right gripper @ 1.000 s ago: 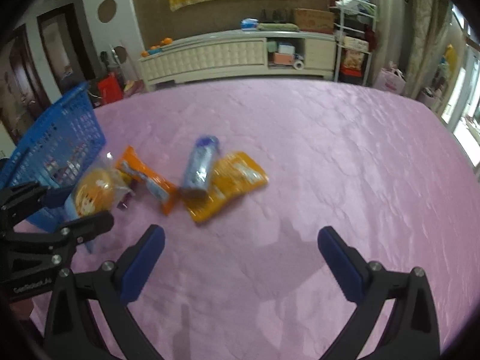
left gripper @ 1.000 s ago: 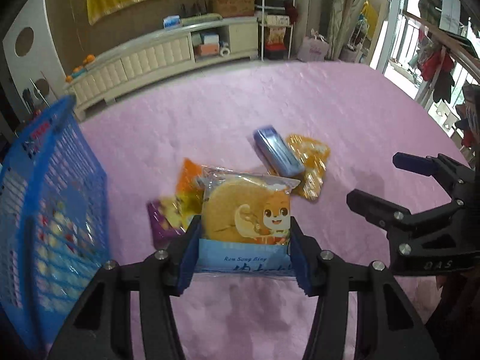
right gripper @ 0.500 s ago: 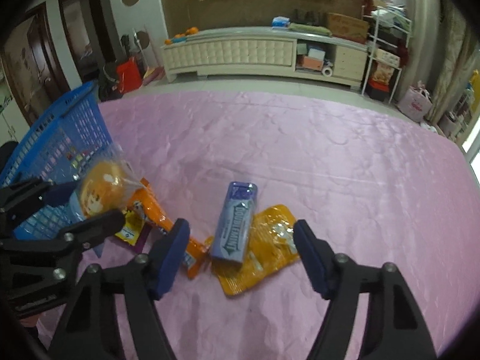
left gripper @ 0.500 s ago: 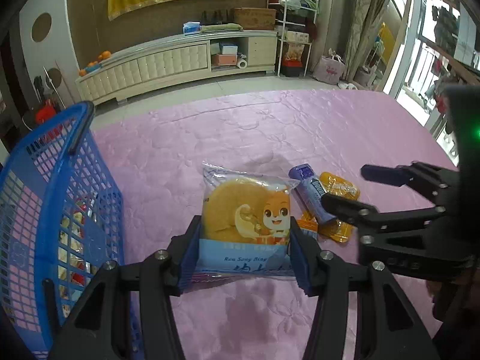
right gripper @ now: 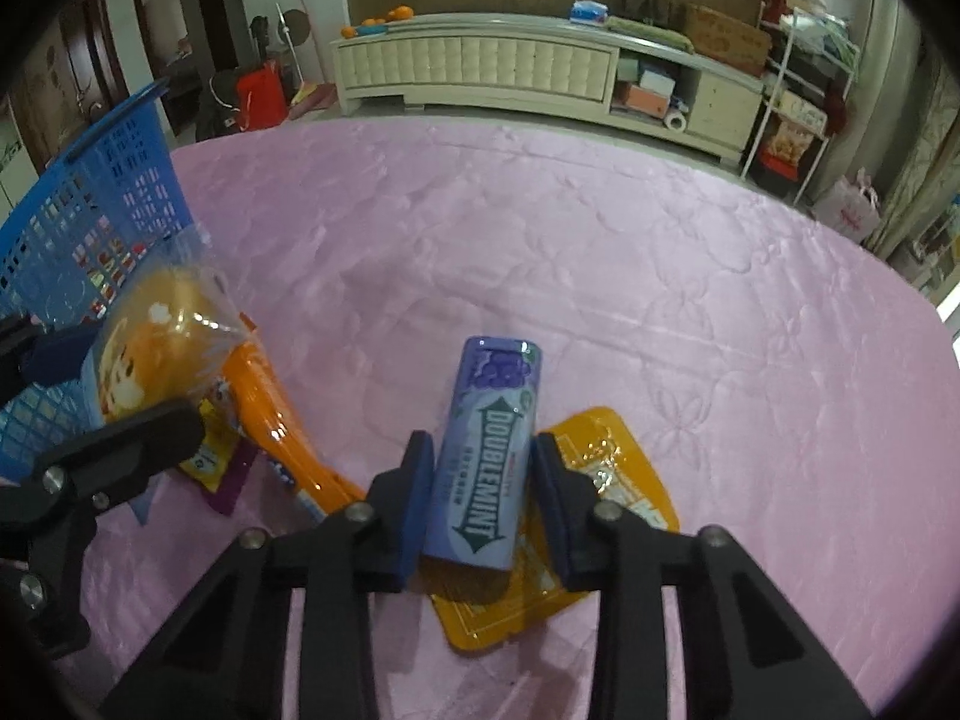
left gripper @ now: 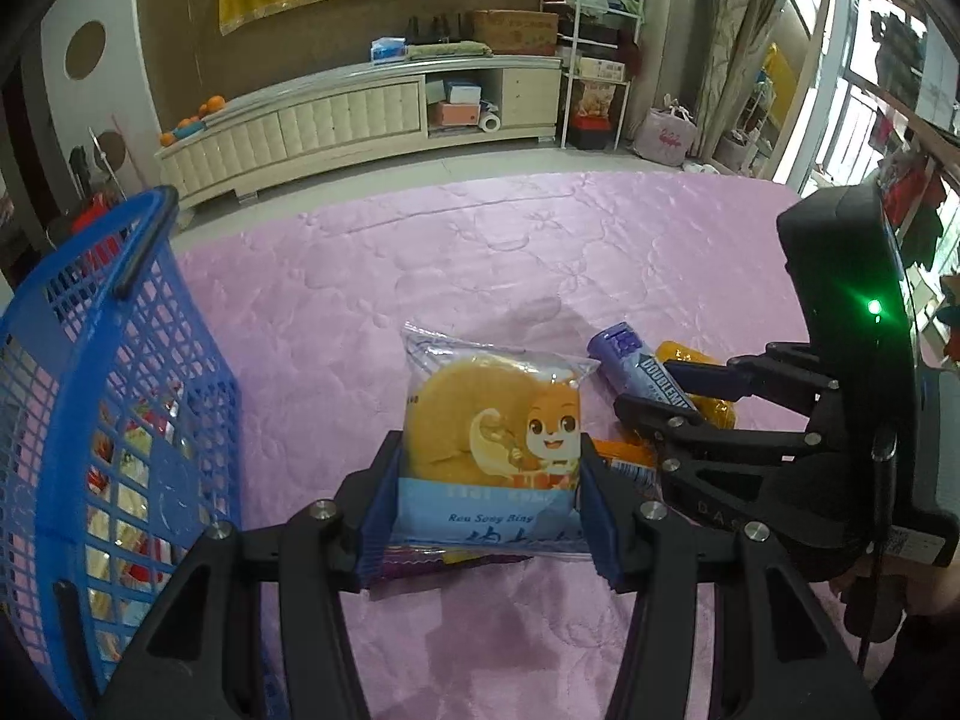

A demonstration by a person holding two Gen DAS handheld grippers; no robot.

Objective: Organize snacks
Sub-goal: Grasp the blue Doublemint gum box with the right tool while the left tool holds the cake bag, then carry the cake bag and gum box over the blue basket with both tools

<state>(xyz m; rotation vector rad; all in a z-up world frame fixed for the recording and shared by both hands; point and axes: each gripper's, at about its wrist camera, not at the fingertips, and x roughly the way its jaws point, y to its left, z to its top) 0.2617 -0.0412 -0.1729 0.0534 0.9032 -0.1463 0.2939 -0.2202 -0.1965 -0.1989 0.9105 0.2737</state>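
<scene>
My left gripper (left gripper: 489, 498) is shut on a clear packet with a round golden cake and a cartoon squirrel (left gripper: 492, 420), held just above the pink quilted cloth (left gripper: 480, 252). A blue mesh basket (left gripper: 138, 324) with several snacks inside stands right beside it on the left. My right gripper (right gripper: 483, 480) points down at a purple Doublemint gum box (right gripper: 492, 420). Its jaws are closing, and the blue pads (right gripper: 420, 480) touch both long sides of the box. The box lies on a flat orange pouch (right gripper: 606, 456).
A long orange packet (right gripper: 270, 414) and a small purple and yellow packet (right gripper: 216, 468) lie between the two grippers. A person's hand (left gripper: 870, 606) holds the right tool. Beyond the cloth's far edge stand a cream cabinet (right gripper: 480, 66) and shelves.
My right gripper has come in over the gum box and its jaws have narrowed from wide open onto the box's sides. The left gripper, still holding the cake packet, has shifted toward the basket.
</scene>
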